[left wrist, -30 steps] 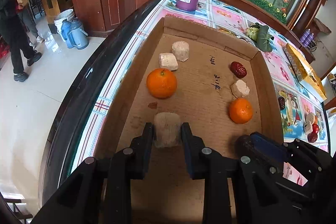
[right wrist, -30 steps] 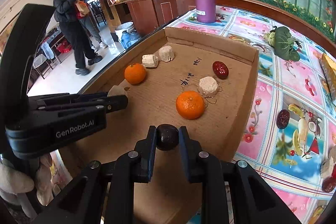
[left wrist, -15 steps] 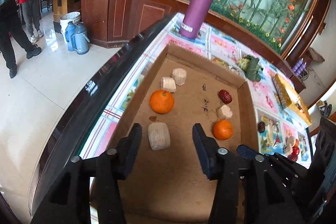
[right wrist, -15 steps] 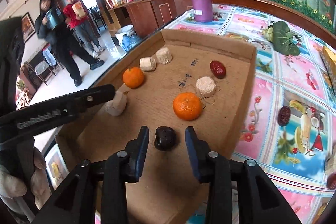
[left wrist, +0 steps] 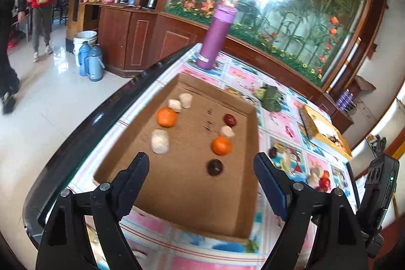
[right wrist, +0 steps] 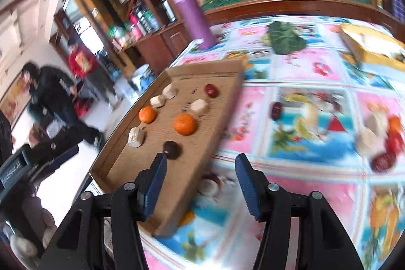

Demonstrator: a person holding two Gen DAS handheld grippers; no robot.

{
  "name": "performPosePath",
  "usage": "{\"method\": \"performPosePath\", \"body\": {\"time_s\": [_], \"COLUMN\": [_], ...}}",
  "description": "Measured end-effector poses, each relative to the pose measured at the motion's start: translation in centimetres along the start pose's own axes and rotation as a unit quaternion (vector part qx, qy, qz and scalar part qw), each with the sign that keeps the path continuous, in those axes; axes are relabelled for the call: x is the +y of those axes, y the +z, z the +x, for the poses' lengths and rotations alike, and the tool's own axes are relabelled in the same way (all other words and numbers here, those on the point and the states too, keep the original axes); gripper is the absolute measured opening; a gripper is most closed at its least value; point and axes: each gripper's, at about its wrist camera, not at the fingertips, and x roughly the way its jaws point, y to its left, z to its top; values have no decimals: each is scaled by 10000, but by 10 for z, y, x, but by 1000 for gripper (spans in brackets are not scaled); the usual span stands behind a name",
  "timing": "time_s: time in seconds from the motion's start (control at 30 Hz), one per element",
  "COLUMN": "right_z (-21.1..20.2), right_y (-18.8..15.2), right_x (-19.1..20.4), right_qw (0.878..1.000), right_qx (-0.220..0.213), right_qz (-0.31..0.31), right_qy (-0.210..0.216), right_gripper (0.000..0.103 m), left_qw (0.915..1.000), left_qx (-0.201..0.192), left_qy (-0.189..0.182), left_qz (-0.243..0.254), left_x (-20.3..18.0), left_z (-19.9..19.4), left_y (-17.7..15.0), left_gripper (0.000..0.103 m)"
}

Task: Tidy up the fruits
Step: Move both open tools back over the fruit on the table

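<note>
A shallow cardboard tray (left wrist: pixel 177 196) (right wrist: pixel 187 173) lies on the table. In it are two oranges (left wrist: pixel 166 117) (left wrist: pixel 221 145), several pale chunks (left wrist: pixel 160 141), a red date (left wrist: pixel 229 119) and a dark round fruit (left wrist: pixel 214 167) (right wrist: pixel 172 149). My left gripper (left wrist: pixel 201 163) is open and empty, raised above the tray's near end. My right gripper (right wrist: pixel 201 160) is open and empty, over the tray's right wall. A loose date (right wrist: pixel 276 110) and a pile of fruit (right wrist: pixel 384 136) lie on the tablecloth to the right.
A purple flask (left wrist: pixel 216 38) stands beyond the tray. A green leafy item (right wrist: pixel 286 38) and a yellow box (right wrist: pixel 372 49) sit at the back right. The table's dark edge (left wrist: pixel 83 123) runs along the left. People walk on the floor at the left.
Both grippers opened and let go: the left released a pale chunk, the right the dark fruit, both now lying in the tray. Both pulled back and up; the right swung to the right.
</note>
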Motion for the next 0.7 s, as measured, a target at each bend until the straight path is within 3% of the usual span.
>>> {"method": "performPosePath", "body": {"time_s": [0.2, 0.47, 0.7], "right_z": [-51, -98, -160], "right_y": [-24, -41, -51], "right_x": [-37, -92, -150], "right_qw": [9965, 9854, 9631], "right_qx": [-580, -954, -1570], "right_qz": [461, 1170, 1782], "right_qy": [-382, -783, -1266], "right_gripper": [75, 75, 76], "left_qw": [9989, 9964, 9944], "left_qx": [134, 385, 606], "left_qy": [-195, -346, -368], "left_qz": [406, 670, 778], "left_x": [-37, -63, -73], "left_z": [2, 3, 15], "left_y": [-17, -38, -48], "left_gripper": [84, 84, 84]}}
